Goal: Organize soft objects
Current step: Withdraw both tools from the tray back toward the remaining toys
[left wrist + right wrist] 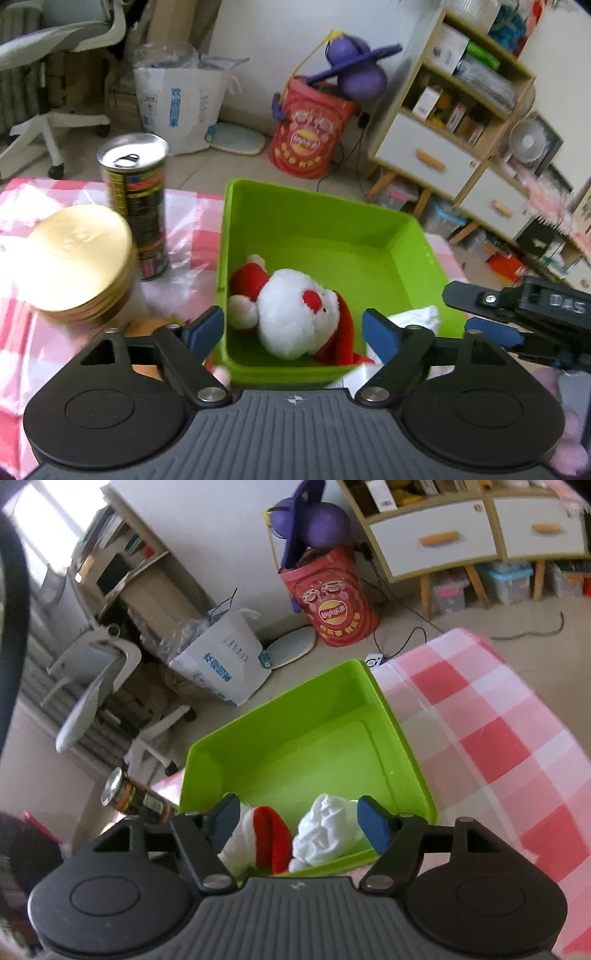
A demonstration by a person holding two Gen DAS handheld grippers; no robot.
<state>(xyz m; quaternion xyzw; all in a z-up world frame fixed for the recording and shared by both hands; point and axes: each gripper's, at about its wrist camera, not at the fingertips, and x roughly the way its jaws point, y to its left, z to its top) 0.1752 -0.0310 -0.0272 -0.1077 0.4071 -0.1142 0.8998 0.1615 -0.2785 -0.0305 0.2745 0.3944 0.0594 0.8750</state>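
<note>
Green plastic bin (325, 236) sits on the pink-and-white checked tabletop (491, 738), its far wall toward the tabletop's far edge and its near wall just ahead of both tongs. Two soft things lie inside, both against the near wall: a Santa plush (291, 314) in the near left corner, and a crumpled white cloth (327, 830) in the near right part.

Left tongs (293, 332) stand wide open and empty. Plush lies between the pads' line of sight but below them, not pressed. Its long axis runs slantwise, red body toward the bin's left wall, red hat toward the near wall.

Right tongs (299, 825) stand about half open, holding nothing. White cloth lies just inside the right pad, the plush's red-and-white edge just inside the left pad; neither looks clamped. From the left wrist view these tongs reach in from the right over the bin's near right corner.

Judgement: both soft items look delivered. What counts next is what lies outside the bin. An orange-tan shape (147, 326) sits just left of the bin's near left corner, under the left tongs, too hidden to name. A pale pink soft mass (565, 443) shows at the near right, nearer the right tongs. Gold lidded tin (74, 258) and drink can (136, 203) stand left of the bin; hard, likely not concerned.
</note>
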